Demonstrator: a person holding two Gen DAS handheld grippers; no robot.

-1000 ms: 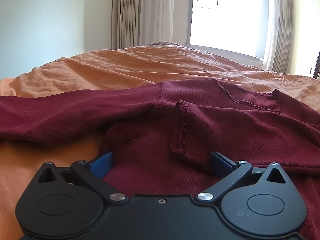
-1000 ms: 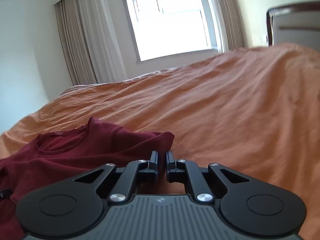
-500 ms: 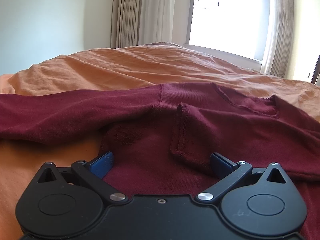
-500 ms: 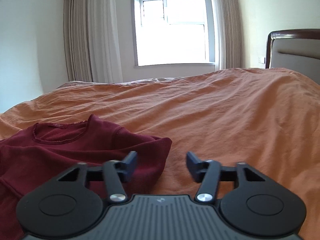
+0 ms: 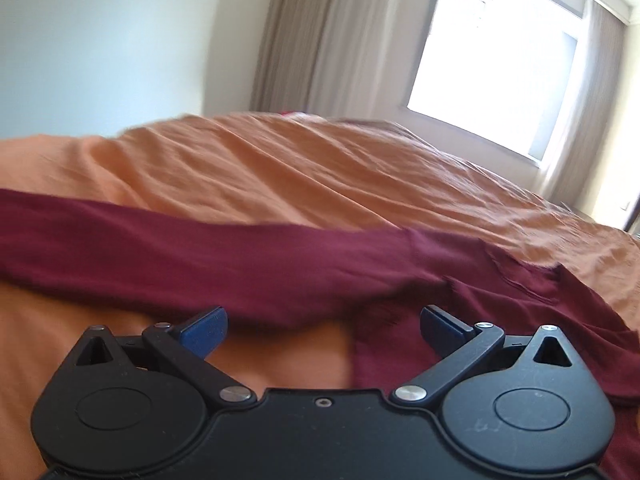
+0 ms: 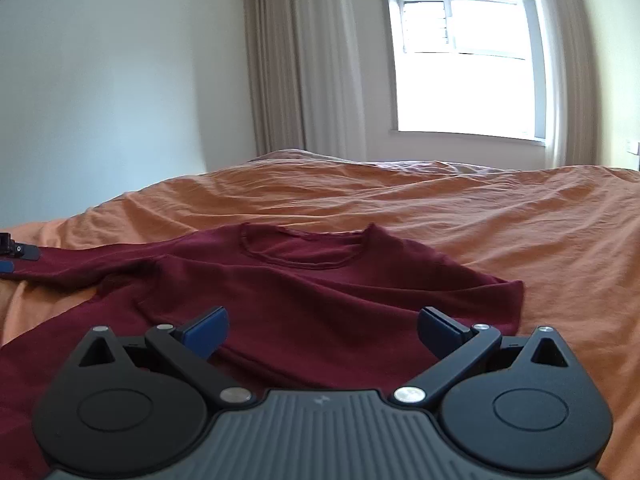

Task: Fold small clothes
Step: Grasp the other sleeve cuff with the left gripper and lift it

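At the bottom of the right wrist view the right hand-held gripper (image 6: 322,326) is opening its jaws, nothing between them. The left hand-held gripper (image 5: 323,326) gapes wide and empty. Past both, the dark red long-sleeved knit shirt (image 6: 320,300) lies flat mid-frame on the orange-sheeted bed (image 6: 500,208), neckline toward the window (image 6: 468,64), one sleeve (image 5: 200,256) stretching leftward.

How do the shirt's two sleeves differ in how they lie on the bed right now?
The left sleeve lies stretched out long across the orange bedspread; the right sleeve is folded in over the shirt body, ending in a square edge. The left reaches far sideways; the right stays compact. Both are maroon and lie flat.
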